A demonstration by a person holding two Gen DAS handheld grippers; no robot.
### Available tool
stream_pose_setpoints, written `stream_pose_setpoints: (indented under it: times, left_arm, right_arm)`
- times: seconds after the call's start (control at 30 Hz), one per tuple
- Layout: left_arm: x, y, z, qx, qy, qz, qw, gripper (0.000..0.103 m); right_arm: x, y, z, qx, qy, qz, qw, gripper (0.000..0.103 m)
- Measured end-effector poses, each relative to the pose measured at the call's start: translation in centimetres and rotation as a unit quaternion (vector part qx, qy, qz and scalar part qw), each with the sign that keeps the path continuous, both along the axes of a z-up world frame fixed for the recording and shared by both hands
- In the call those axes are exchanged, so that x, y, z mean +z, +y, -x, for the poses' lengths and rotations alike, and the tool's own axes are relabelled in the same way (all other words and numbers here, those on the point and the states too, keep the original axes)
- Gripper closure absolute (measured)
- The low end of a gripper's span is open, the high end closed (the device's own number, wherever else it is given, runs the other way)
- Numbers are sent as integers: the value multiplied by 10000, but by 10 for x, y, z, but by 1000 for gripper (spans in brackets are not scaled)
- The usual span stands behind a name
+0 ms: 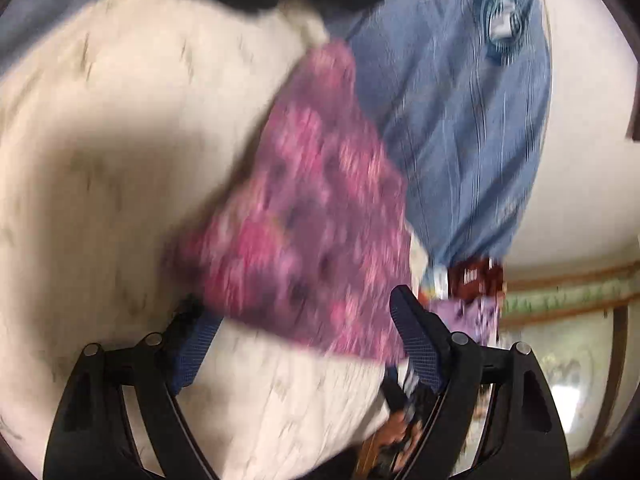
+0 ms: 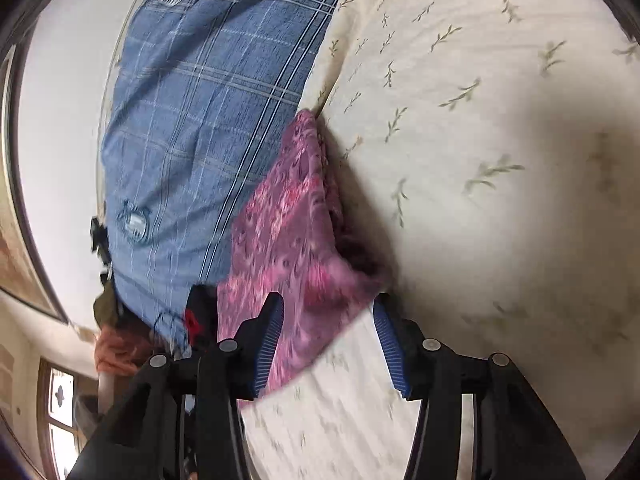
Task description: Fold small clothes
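Observation:
A small pink and purple patterned garment (image 1: pixel 312 208) lies on a cream bedsheet with a leaf print (image 1: pixel 100 152). In the left wrist view my left gripper (image 1: pixel 296 312) is open, its fingers either side of the garment's near edge; the view is blurred by motion. In the right wrist view the same garment (image 2: pixel 288 240) lies partly folded, and my right gripper (image 2: pixel 328 320) is open with the garment's near corner between its blue-padded fingers (image 2: pixel 272 336). I cannot tell whether the pads touch the cloth.
A blue plaid pillow (image 1: pixel 460 120) lies beside the garment, also in the right wrist view (image 2: pixel 188 128). A heap of other clothes (image 1: pixel 472 280) sits at the bed's edge. A white wall (image 2: pixel 60 120) and a window (image 2: pixel 60 412) lie beyond.

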State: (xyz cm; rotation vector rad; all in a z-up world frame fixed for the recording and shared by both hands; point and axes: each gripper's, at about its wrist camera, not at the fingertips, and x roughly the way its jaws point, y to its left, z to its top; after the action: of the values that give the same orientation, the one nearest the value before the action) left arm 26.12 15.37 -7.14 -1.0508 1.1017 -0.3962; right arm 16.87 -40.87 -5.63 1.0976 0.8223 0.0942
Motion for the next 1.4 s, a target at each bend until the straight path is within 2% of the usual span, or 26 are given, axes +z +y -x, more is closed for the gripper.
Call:
stream_pose_setpoints:
  times: [0.03,0.07,0.1,0.13,0.23,0.3,0.33,0.37,0.43,0.5,0.57,0.63,0.7,0.73,0.77,0.8,0.83,0.9,1.0,1.1,1.2,1.27,1.3,1.33,1.37,1.4]
  left_arm:
    - [3,-2,-5,25,-18,-34,10000,45]
    - [6,-4,-10,-7,31,-93,10000,82]
    - [12,-9,-13,-67,68,-171,9998,99]
    - [18,-11,-11,-87,27,-264,9996,99]
    - [36,-22,1,-167,-254,-745,9968,99]
    - [23,-25,7,-116,-103,-779,9968,99]
    - [12,-27,8,-87,21,-772,9970,99]
    - [-1,-28,8,-61,212,-810,9965,98]
    - [-20,-23,11,-32,362,-585,9976,97]
    - [-16,-12,17,-60,300,-469,9984,96]
    - [2,-3,24,-213,-16,-701,9973,95]
    - [25,6,34,-418,-449,-910,9940,86]
    - [52,16,34,-407,-829,-1186,9886,51]
    - [60,19,28,-399,-931,-1349,9857,42]
    - [70,20,15,-400,-1009,-1568,9816,36]
    - [78,19,0,-389,-1083,-1759,9777,34]
    - [85,17,-20,-413,-1136,-1907,9742,32]
    - [85,6,-68,-574,-1026,-1919,9744,23]
    - [63,-10,-129,-696,-540,-1875,9783,23]
    - [35,-29,-176,-759,-93,-2017,9765,23]
    - [12,-43,-198,-1016,106,-1764,9790,23]
    - [6,-52,-205,-1184,99,-1742,9775,25]
    - [8,-59,-208,-1293,-34,-1718,9766,36]
    - [13,-63,-208,-1334,-151,-1717,9760,47]
    - [19,-66,-209,-1330,-290,-1735,9754,70]
    - [24,-67,-210,-1286,-413,-1750,9753,84]
  right_arm:
    - [-1,2,-3,-106,15,47,9999,67]
    - [-2,3,-9,-105,95,30,9999,89]
    - [-1,3,-16,42,139,-60,9999,98]
    - [6,-1,-17,71,52,-12,10000,98]
    - [56,-14,-10,151,-677,497,9964,98]
    - [63,-17,-10,274,-654,892,9935,98]
    - [59,-19,-12,312,-512,1093,9922,98]
    - [42,-22,-16,369,-175,1253,9913,98]
    - [13,-24,-17,454,309,1282,9902,98]
    - [6,-22,-10,434,101,1265,9910,96]
    - [14,-21,-8,506,132,1292,9902,84]
    - [27,-28,-3,395,210,1426,9888,81]
    - [48,-41,0,132,-2,1514,9884,78]
    - [56,-47,-3,40,-98,1550,9879,76]
    - [64,-52,-8,0,-197,1583,9872,70]
    - [70,-53,-20,40,-263,1599,9868,63]
    - [73,-53,-36,127,-274,1601,9866,60]
    - [72,-48,-73,248,-279,1447,9888,58]
    - [52,-38,-129,199,-79,998,9948,56]
    - [24,-30,-178,110,406,963,9945,56]
    - [4,-21,-212,169,648,1007,9927,56]
    - [2,-14,-224,282,528,1038,9928,56]
    - [2,-7,-232,493,437,1077,9920,60]
    - [4,2,-241,807,415,1226,9883,76]
    - [12,12,-246,1080,342,1549,9814,97]
    - [21,17,-247,1209,156,1740,9772,96]
